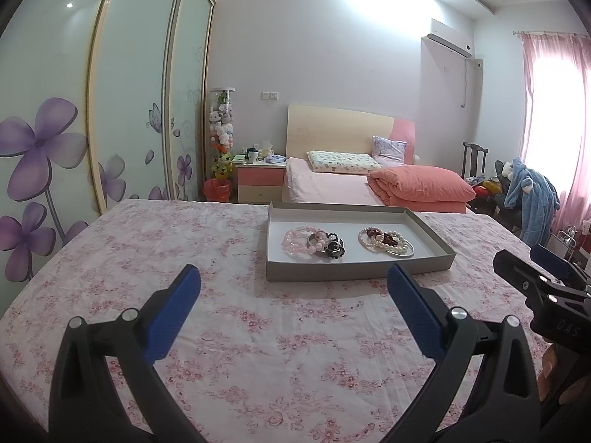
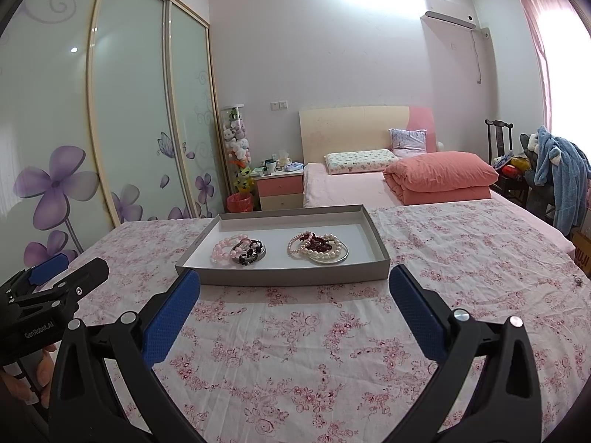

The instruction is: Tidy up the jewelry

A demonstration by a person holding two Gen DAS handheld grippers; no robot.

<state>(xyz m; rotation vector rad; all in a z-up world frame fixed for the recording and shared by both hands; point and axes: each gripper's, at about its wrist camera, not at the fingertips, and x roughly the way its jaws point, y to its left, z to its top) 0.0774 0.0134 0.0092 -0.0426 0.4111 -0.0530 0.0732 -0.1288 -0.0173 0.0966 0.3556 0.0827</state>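
Left wrist view, your left gripper (image 1: 293, 278) spread wide, empty, just short of the tray (image 1: 360, 269), bracelets (image 1: 314, 244) inside it, your right gripper (image 2: 294, 282) likewise apart, near the tray's front wall.

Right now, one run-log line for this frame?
phase: pre-grasp | left gripper: open, empty | right gripper: open, empty | grey tray: on floral cloth, two bracelet piles inside | contact: none

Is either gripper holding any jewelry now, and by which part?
Nothing is held. The left gripper and right gripper are both open and empty; the bracelets lie in the tray.
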